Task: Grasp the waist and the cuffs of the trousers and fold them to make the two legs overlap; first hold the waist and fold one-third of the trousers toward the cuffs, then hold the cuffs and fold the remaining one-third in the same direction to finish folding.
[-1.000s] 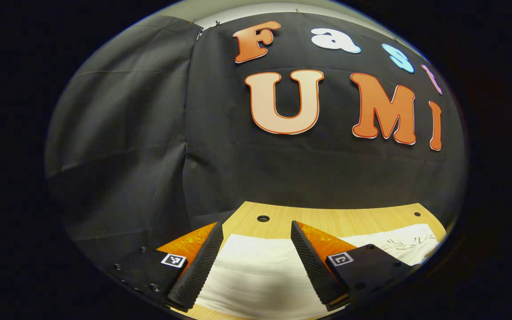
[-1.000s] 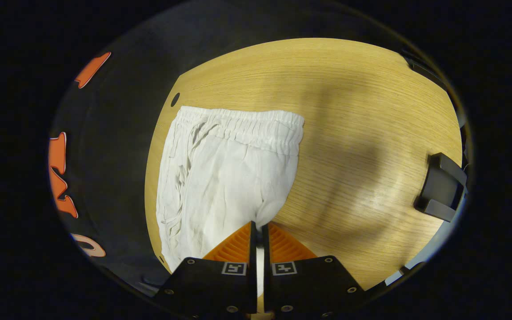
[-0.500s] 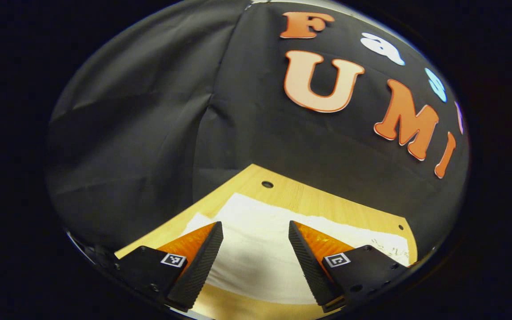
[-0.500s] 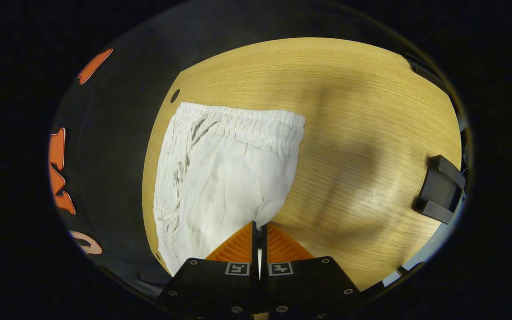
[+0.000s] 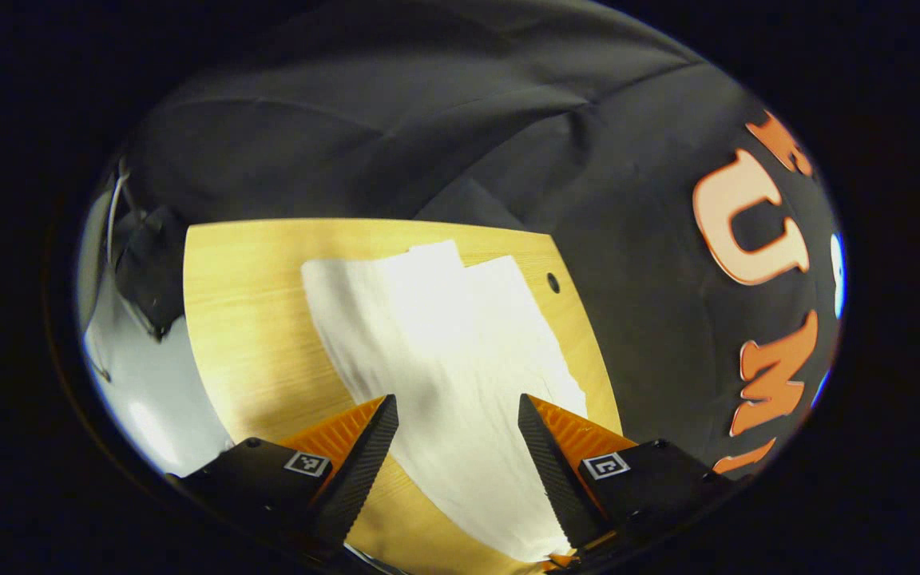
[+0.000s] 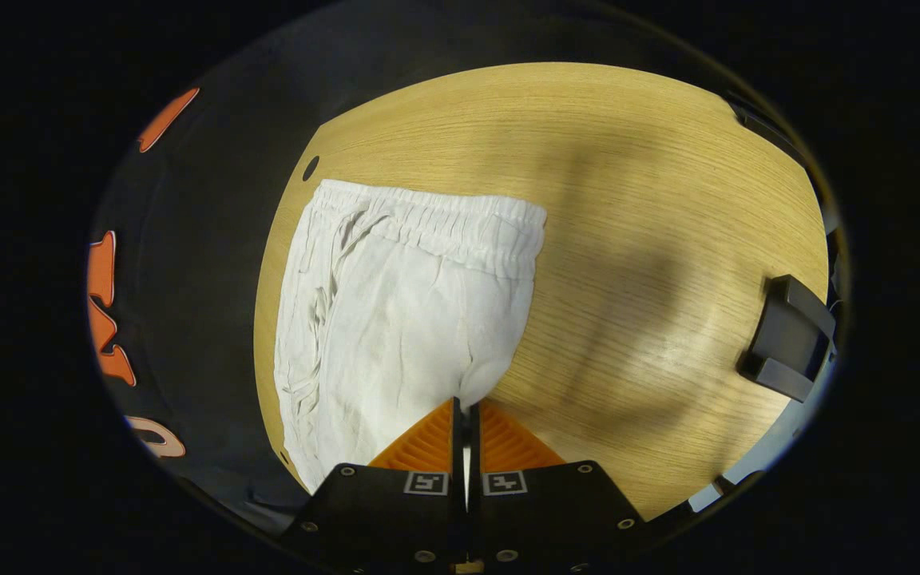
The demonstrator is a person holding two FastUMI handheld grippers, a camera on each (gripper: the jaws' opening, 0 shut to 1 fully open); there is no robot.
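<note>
White trousers (image 6: pixel 404 319) lie flat on the wooden table (image 6: pixel 628 200), the elastic waist (image 6: pixel 436 224) at the far end in the right gripper view. My right gripper (image 6: pixel 464 411) is shut on the trousers' near edge, with a thin strip of white cloth between its fingers. In the left gripper view the trousers (image 5: pixel 444 343) run away from me along the table (image 5: pixel 252 319), and the two cuffs (image 5: pixel 436 259) lie uneven at the far end. My left gripper (image 5: pixel 458 411) is open just above the cloth, one finger on each side of the leg, holding nothing.
A black block (image 6: pixel 787 335) is fixed at the table's right edge in the right gripper view. A small hole (image 5: pixel 553 282) sits near the table edge beside the cuffs. The black cloth wall runs close along the trousers' side. Pale floor (image 5: pixel 140 383) lies beyond the table.
The left gripper has swung round and tilted down, from facing the wall to looking along the legs toward the cuffs. It stays open. The right gripper has hardly moved and stays shut.
</note>
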